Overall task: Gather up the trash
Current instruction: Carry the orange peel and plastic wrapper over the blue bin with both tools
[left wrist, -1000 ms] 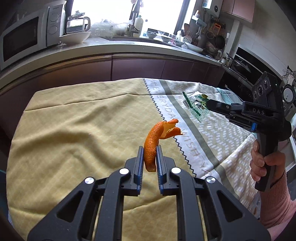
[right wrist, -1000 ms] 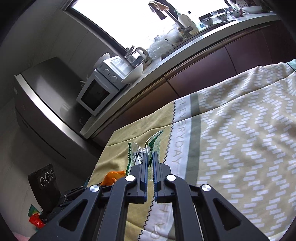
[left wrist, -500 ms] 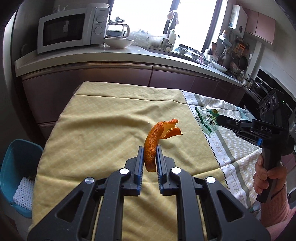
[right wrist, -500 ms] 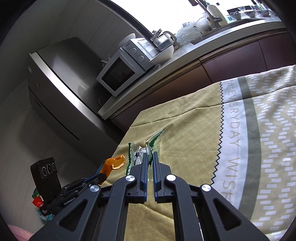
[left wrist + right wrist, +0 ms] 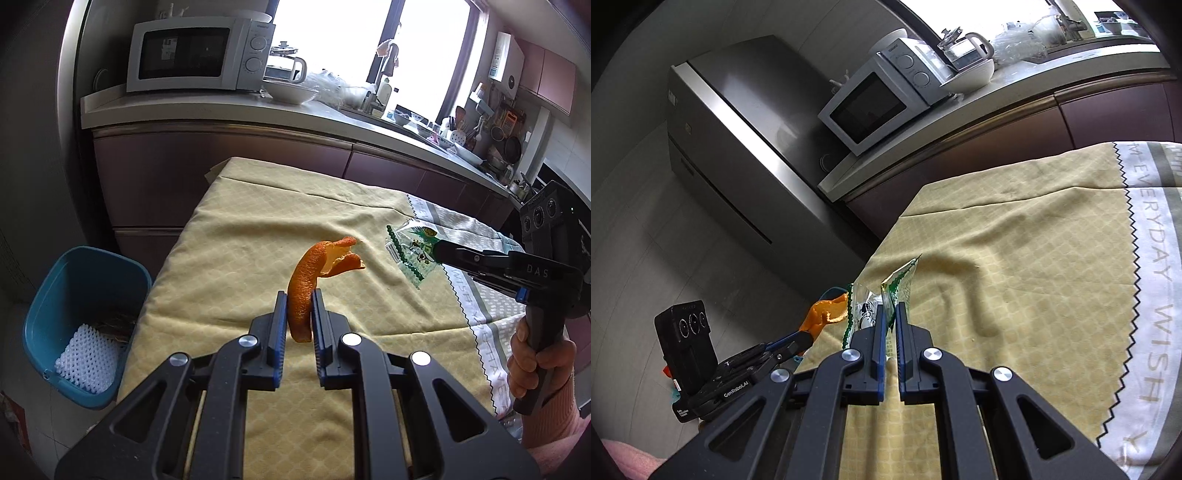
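Left wrist view: the left gripper (image 5: 300, 314) pinches an orange peel (image 5: 310, 284) above the tablecloth (image 5: 229, 258), with the blue bin (image 5: 85, 288) (floor, left) short of it; an early release would miss. Right wrist view: the right gripper (image 5: 890, 317) clamps a thin plastic wrapper (image 5: 879, 299), which could slip.

The orange peel's (image 5: 306, 288) lower end is hidden between the jaws. The wrapper's (image 5: 882, 299) print is too small to read. The blue bin's (image 5: 44, 295) near wall hides part of its contents.
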The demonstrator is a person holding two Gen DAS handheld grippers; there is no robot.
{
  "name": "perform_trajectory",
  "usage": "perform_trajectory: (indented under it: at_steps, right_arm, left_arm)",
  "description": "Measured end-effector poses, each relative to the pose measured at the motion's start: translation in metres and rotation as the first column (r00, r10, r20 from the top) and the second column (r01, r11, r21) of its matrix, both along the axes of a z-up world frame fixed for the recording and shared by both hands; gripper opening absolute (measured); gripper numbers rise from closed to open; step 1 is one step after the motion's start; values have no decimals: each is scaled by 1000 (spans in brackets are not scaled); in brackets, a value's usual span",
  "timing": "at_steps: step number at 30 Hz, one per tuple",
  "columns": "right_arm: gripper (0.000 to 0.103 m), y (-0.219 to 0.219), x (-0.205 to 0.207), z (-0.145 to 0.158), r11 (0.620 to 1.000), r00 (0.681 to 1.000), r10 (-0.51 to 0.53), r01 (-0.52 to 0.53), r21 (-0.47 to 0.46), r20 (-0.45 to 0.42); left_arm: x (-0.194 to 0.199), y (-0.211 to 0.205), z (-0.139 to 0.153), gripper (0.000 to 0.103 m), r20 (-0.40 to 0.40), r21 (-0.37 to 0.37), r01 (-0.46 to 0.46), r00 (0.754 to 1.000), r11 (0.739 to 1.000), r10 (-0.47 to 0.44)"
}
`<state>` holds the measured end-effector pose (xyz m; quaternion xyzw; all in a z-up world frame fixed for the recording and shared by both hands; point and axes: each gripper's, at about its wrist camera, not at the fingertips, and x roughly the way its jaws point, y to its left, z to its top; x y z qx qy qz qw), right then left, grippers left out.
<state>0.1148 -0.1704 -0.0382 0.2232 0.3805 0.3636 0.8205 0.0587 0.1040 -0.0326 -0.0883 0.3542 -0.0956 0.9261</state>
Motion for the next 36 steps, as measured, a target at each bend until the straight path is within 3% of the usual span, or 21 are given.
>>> perform_trajectory:
  at_steps: [20,36]
  right_arm:
    - [4,85,8,1,986,987,163,-163,-27,-8]
    - [4,157,18,8,958,960,281,-281,-61,-10]
  left_arm:
    - [-25,65,4,13,6,-3,-156,988,988,156]
    - [-37,123,-2,13,-6,-6,-285,959,959,285]
